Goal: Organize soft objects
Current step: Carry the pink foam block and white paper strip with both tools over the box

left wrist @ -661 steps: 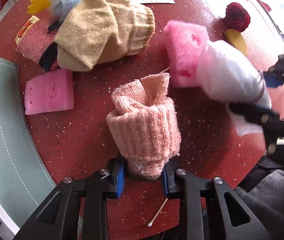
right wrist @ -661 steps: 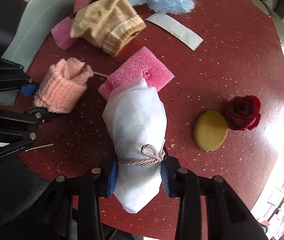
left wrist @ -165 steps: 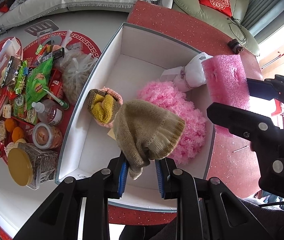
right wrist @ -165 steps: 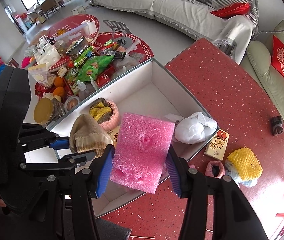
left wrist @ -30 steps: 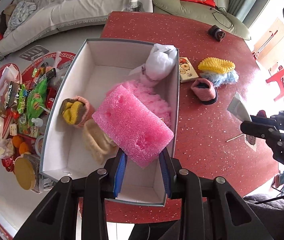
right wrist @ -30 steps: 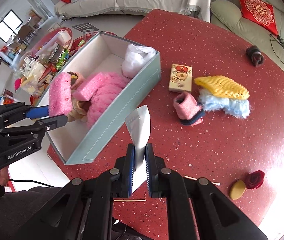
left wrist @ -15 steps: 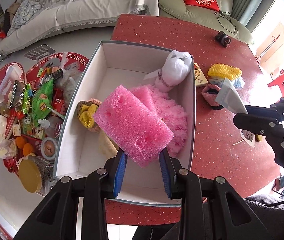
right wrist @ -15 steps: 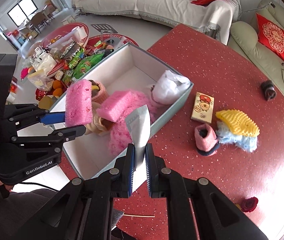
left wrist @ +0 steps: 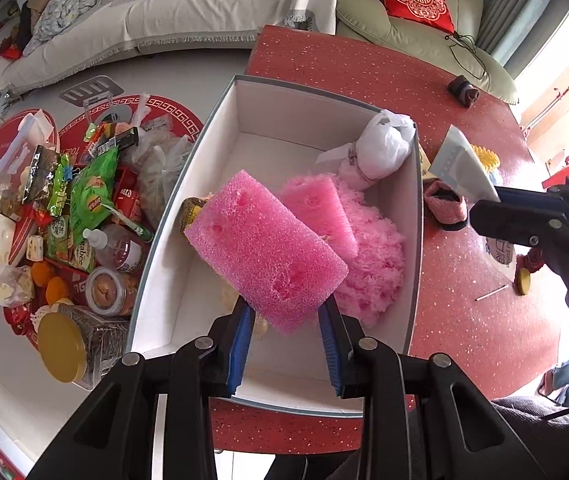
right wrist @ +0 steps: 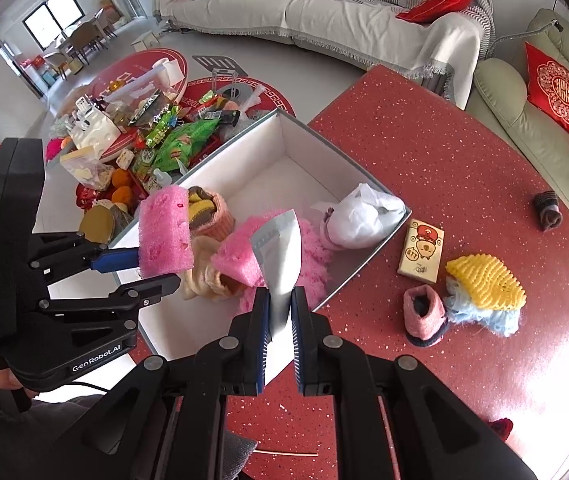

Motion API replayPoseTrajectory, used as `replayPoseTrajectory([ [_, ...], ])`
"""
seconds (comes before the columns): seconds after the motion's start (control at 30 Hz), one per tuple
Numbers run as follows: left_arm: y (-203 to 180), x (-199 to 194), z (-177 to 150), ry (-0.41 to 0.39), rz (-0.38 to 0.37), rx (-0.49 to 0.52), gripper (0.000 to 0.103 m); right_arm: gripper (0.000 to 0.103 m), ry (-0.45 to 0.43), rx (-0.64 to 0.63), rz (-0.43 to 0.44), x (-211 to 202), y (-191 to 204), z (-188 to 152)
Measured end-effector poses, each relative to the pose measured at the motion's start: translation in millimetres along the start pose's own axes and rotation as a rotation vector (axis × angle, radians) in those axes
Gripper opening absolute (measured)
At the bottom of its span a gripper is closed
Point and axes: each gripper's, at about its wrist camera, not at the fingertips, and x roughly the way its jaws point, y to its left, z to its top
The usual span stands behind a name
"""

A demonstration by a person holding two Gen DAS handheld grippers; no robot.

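Two loads over open white cardboard box (left wrist: 220, 128) | left tongs (left wrist: 284, 334) clamped on pink foam block (left wrist: 264, 252), right tongs (right wrist: 280, 320) clamped on pale flat packet (right wrist: 280, 256) | step: depositing | next: part tongs, drop toward 12 o'clock gap.

left tongs (left wrist: 286, 336): clamped, pointing down | right tongs (right wrist: 280, 340): pinched, pointing down

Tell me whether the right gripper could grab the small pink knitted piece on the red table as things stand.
Probably not yet. The right gripper is shut on a white sheet, so its jaws are occupied. The path itself looks free: the pink knitted piece lies uncovered on the red table, outside the box.
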Motion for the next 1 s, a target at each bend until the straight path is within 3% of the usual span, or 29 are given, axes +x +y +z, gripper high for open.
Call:
replayPoseTrajectory([
  [0.27,12.6,10.9,-12.5,0.041,-0.02,-0.019,0.034,0.012,0.046,0.054,0.005,9.1,-6.6,-4.1],
  [0.5,17.4,10.5,-7.5,0.026,-0.039,-0.026,0.034,0.012,0.018,0.062,-0.026,-1.2,-11.9,2.8],
  [1.0,-3.1,24.5,-7.3,0.101,-0.03,0.129,0.034,0.012,0.108,0.134,-0.028,24.5,-18.1,-29.6],
])
